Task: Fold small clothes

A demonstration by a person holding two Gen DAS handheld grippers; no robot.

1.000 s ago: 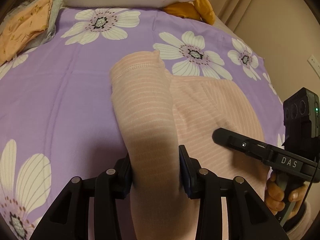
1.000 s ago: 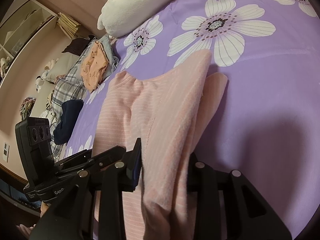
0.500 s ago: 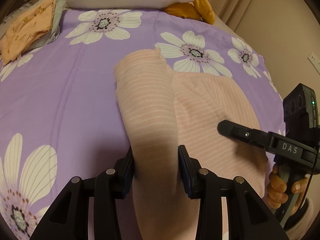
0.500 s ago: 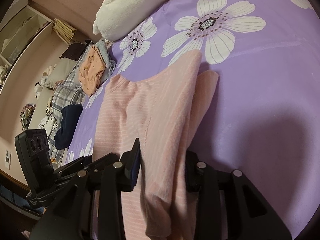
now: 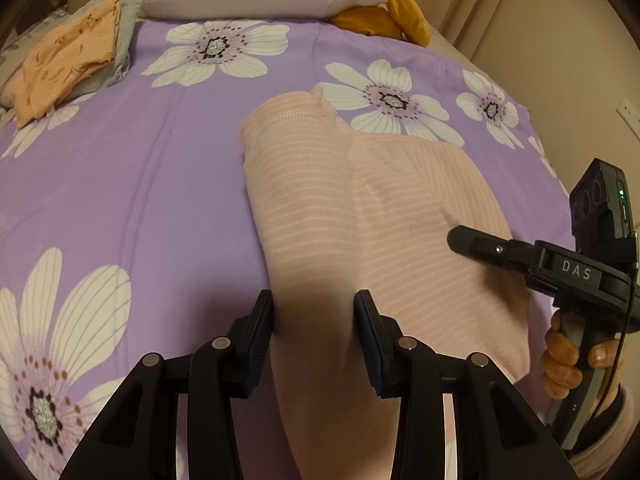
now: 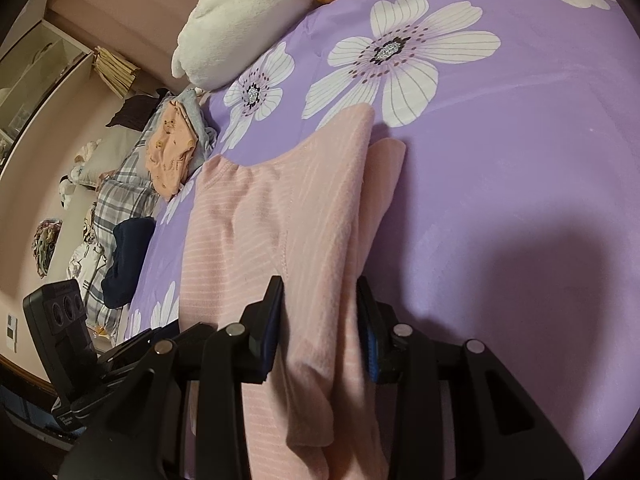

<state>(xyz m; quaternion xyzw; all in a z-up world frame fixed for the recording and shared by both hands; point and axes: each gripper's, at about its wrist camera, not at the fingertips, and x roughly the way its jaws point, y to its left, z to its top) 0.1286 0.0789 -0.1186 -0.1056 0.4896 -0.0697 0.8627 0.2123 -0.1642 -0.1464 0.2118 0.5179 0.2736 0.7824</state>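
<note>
Pink striped garment (image 5: 404,216) lies on the purple bed cover (image 5: 120,184), long axis running away from me. My left gripper (image 5: 314,332) pinches its near-left edge, my right gripper (image 6: 320,320) pinches the near-right edge; both equally close.

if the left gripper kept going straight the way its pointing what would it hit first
Most likely the pink striped garment it already holds: the left gripper is clamped on a fold that runs ahead of it, lying on the purple flowered bedspread. Past the fold's end comes bare bedspread, though depth is hard to judge.
</note>
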